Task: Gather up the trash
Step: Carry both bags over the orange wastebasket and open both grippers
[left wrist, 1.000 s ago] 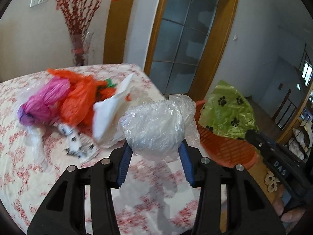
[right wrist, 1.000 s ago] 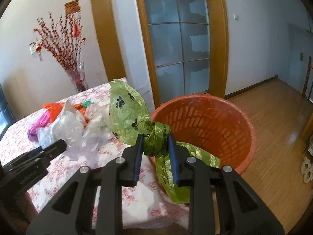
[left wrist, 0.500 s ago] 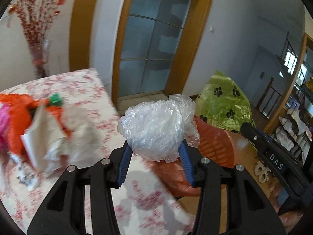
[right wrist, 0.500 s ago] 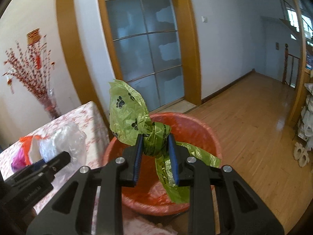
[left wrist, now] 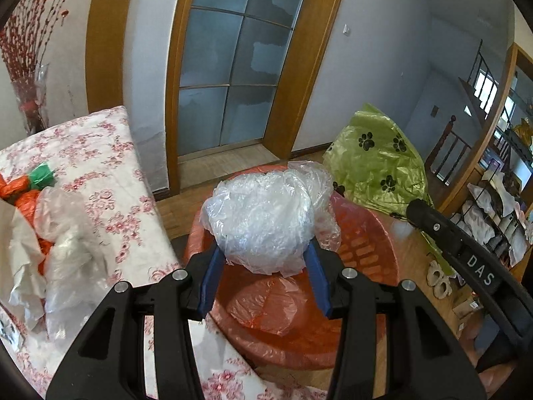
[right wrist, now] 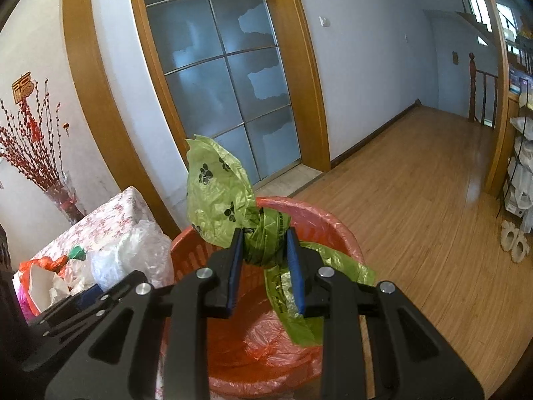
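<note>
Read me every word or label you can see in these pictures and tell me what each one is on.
"DAS": white letters on the black body of the right claw, seen from the left wrist view.
Dark print on the green paw-print bag: too small to read.
Gold sign on the wall: too blurred to read.

1. The clear plastic bag (left wrist: 266,220), crumpled into a puffy ball, sits clamped between the jaws of the left gripper (left wrist: 265,278), held above the orange basket (left wrist: 363,246).
2. The green bag (right wrist: 230,206), printed with black paw marks, is pinched at its twisted knot in the right gripper (right wrist: 265,263); its tail hangs into the basket.
3. The orange basket is round with slotted walls, and a thin reddish bag (left wrist: 266,306) lies in its bottom.
4. Loose orange, white and clear bags (left wrist: 43,233) lie heaped on the flowered tabletop (left wrist: 110,153) beside the basket.
</note>
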The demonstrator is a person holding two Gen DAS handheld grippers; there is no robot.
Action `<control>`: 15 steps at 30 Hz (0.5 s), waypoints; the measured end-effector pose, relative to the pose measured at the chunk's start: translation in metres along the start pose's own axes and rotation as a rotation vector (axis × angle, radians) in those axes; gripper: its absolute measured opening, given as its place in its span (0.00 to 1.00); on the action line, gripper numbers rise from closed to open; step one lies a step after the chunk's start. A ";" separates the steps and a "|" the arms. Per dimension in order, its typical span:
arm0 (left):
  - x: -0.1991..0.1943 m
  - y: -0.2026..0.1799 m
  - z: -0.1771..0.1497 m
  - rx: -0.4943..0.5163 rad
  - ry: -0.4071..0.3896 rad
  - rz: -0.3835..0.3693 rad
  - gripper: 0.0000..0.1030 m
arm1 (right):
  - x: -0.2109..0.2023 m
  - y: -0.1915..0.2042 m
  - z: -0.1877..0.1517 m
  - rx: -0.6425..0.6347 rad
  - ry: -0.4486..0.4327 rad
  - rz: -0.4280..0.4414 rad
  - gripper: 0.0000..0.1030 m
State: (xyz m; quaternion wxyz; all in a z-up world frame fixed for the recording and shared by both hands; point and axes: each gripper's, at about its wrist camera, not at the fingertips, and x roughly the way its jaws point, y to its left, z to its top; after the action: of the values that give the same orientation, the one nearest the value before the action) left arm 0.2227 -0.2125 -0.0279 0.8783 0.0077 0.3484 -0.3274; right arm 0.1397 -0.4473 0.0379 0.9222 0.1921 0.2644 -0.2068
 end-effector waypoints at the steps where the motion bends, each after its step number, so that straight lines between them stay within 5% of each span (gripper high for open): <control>1: 0.002 -0.001 0.000 0.002 0.002 -0.001 0.45 | 0.003 -0.001 0.001 0.006 0.003 0.003 0.25; 6: 0.012 -0.002 0.000 0.005 0.019 -0.004 0.46 | 0.013 0.000 0.002 0.029 0.017 0.015 0.27; 10: 0.015 -0.004 -0.001 0.013 0.031 0.005 0.63 | 0.019 -0.005 0.006 0.050 0.024 0.031 0.32; 15: 0.017 0.002 -0.007 -0.011 0.047 0.028 0.72 | 0.020 -0.011 0.007 0.056 0.033 0.032 0.43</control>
State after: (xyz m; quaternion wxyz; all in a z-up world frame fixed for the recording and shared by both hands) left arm 0.2289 -0.2188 -0.0437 0.8743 0.0155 0.3707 -0.3128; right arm 0.1528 -0.4655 0.0288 0.9152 0.2253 0.2706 -0.1959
